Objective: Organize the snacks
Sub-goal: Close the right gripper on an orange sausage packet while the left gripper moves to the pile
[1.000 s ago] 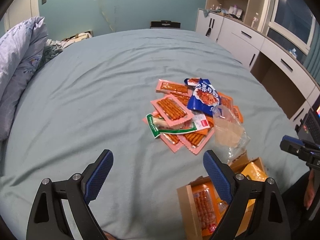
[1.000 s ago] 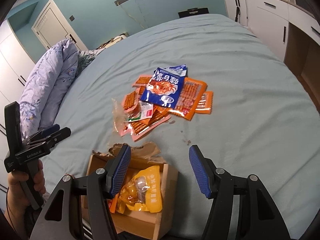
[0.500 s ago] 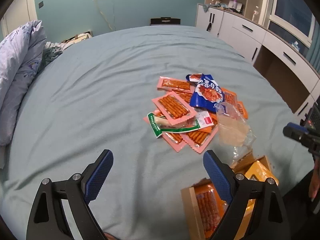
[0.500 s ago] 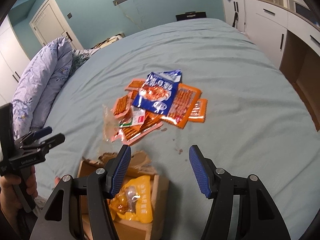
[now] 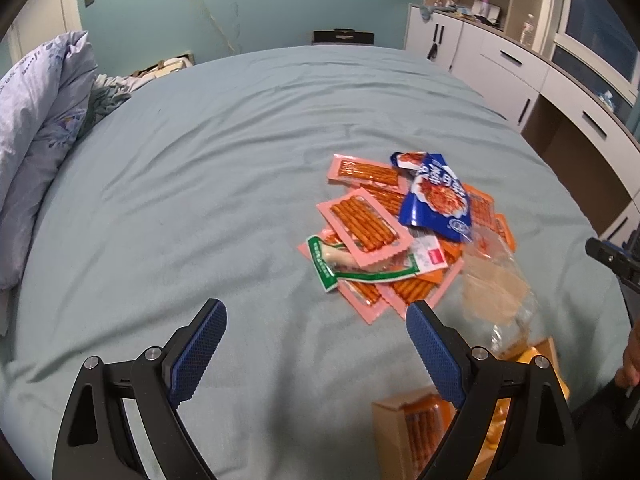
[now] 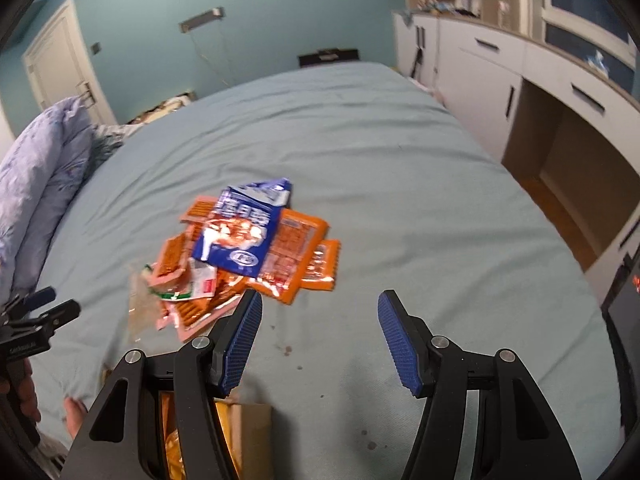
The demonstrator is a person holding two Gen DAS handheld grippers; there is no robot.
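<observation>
- Snack packets (image 5: 384, 236) heaped mid-bed toward its right edge; cardboard box (image 5: 394, 428) at near edge.
- Left gripper (image 5: 316, 352) and right gripper (image 6: 320, 332): jaws apart, empty.
- Packets look light, floppy, slippery; pinch a free sealed edge.

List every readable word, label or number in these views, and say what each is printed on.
Large white characters on the blue foil snack bag: not Latin letters, too distorted to quote.
White print on the black handheld left gripper body: too blurred to read.
Small red label on the white packet: too small to read.
No other text is legible.
</observation>
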